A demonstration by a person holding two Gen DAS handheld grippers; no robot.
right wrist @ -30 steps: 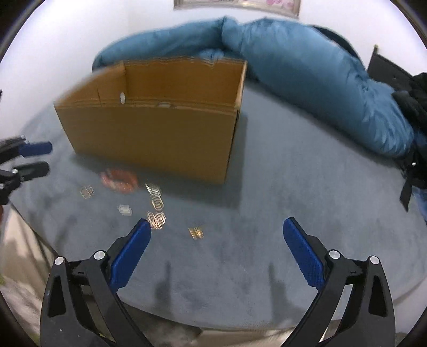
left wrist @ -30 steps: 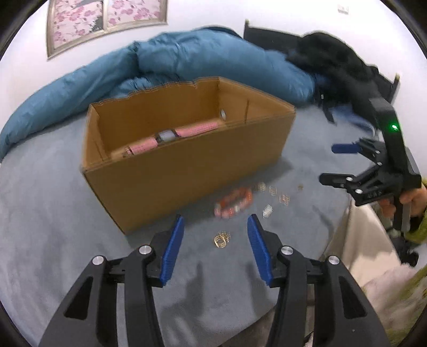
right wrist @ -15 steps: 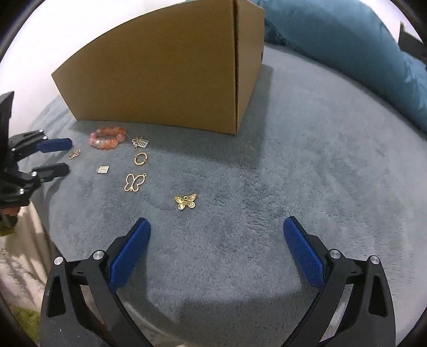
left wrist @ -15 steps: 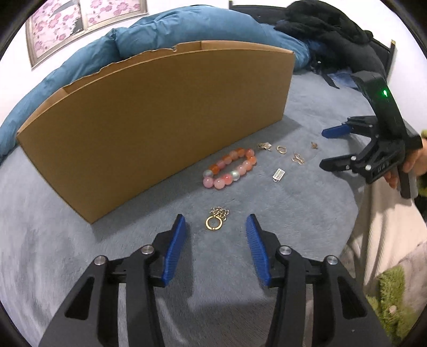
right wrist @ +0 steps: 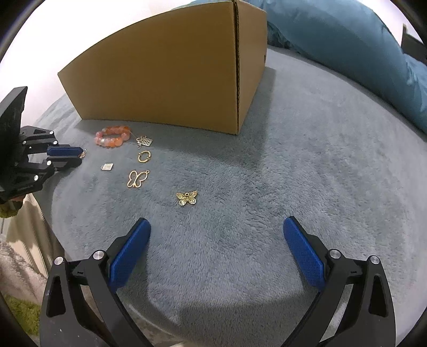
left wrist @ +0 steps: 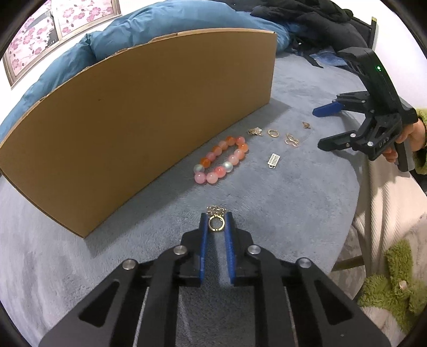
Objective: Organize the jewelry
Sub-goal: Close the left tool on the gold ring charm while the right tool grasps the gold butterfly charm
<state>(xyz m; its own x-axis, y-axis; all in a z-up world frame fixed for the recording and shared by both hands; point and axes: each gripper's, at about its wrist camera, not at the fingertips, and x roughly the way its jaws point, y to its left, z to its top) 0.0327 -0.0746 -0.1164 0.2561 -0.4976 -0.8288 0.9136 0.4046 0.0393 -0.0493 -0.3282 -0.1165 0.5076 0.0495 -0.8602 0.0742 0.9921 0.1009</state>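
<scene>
L gripper (left wrist: 216, 223) fingers closing round gold ring (left wrist: 215, 223) w/ chain, on grey bed (left wrist: 267, 213) near its front edge; R gripper (right wrist: 216, 235) fingers wide apart, empty; bead bracelet (left wrist: 221, 160) beside cardboard box (left wrist: 133, 120).

This is a bedroom in somebody's home. A soft grey blanket (right wrist: 307, 165) covers a bed, and a big puffy blue quilt (left wrist: 80, 61) is bunched up at the far side of it. A framed picture of pink flowers (left wrist: 34, 34) hangs on the white wall. Some dark clothes (left wrist: 315, 16) lie in a heap near the corner. A plain brown cardboard box (right wrist: 165, 69) sits on the bed, with a pink bead bracelet (left wrist: 221, 160) and little gold charms (right wrist: 187, 198) lying just beside it. Something fuzzy and green (left wrist: 392, 288) is down next to the bed.
</scene>
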